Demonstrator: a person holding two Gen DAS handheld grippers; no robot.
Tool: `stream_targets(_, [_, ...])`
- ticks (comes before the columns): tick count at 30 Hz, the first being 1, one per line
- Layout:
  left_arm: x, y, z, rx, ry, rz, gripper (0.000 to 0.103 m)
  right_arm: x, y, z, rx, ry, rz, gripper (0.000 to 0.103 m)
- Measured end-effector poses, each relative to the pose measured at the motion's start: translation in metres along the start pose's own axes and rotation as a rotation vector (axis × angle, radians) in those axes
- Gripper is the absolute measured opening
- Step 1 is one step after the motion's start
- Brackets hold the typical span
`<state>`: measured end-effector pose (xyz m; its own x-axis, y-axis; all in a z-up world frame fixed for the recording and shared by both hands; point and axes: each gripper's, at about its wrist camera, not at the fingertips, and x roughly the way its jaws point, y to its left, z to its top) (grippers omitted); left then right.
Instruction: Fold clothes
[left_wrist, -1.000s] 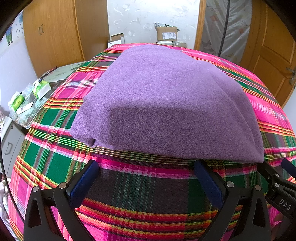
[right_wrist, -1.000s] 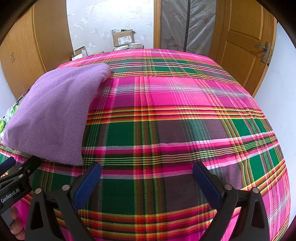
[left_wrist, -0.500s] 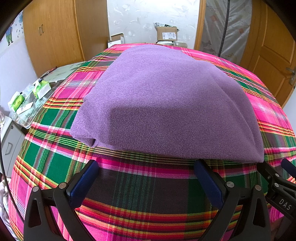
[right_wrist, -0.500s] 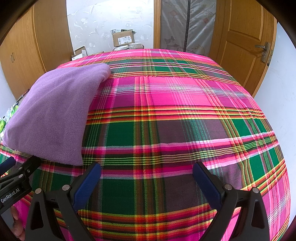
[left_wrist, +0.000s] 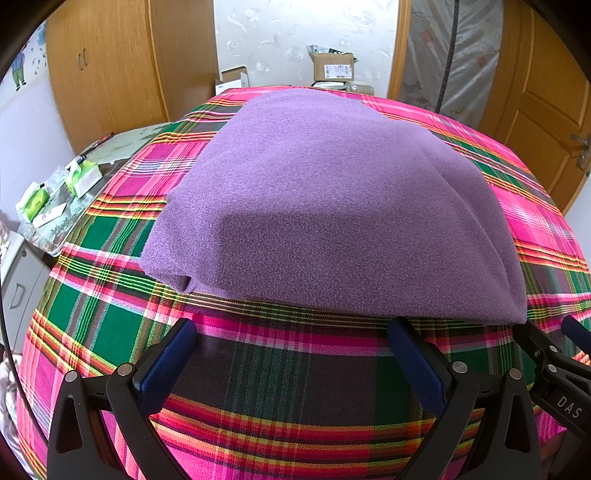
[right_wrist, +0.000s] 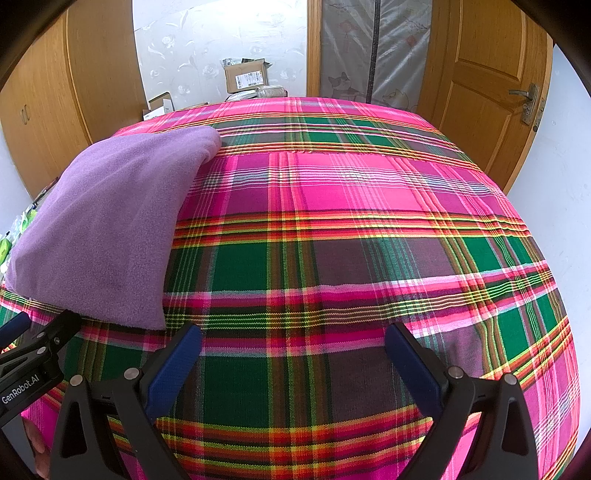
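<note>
A folded purple fleece garment (left_wrist: 332, 206) lies flat on the plaid bedspread (left_wrist: 288, 376), its layered near-left corner slightly puckered. My left gripper (left_wrist: 291, 332) hovers open just in front of its near edge, blue pads wide apart with nothing between them. In the right wrist view the same purple garment (right_wrist: 110, 225) fills the left side. My right gripper (right_wrist: 293, 338) is open over bare plaid cloth (right_wrist: 332, 258), to the right of the garment's near corner. Each gripper's tip shows at the edge of the other's view.
A side table with green packets (left_wrist: 79, 177) stands left of the bed. Cardboard boxes (left_wrist: 332, 66) sit on the floor beyond the bed's far end. Wooden wardrobe (left_wrist: 107, 70) at back left, wooden door (right_wrist: 491, 85) at right. A hand (right_wrist: 35, 443) shows at lower left.
</note>
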<state>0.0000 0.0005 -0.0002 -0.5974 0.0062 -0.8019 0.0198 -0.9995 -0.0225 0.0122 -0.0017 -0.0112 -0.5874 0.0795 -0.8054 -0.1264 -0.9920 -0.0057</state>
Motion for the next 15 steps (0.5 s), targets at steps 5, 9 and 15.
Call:
stream_targets(5, [0.0000, -0.0001, 0.0000, 0.000, 0.000, 0.001, 0.103, 0.0001, -0.0001, 0.0002, 0.000, 0.000, 0.000, 0.101])
stream_targets(9, [-0.0001, 0.0000, 0.0000, -0.001, 0.000, 0.001, 0.103, 0.0001, -0.0003, 0.0007, 0.000, 0.000, 0.000, 0.101])
stream_targets(15, [-0.0003, 0.0001, 0.0000, -0.002, 0.000, 0.003, 0.103, 0.0004, -0.0008, 0.0005, 0.003, 0.000, -0.001, 0.101])
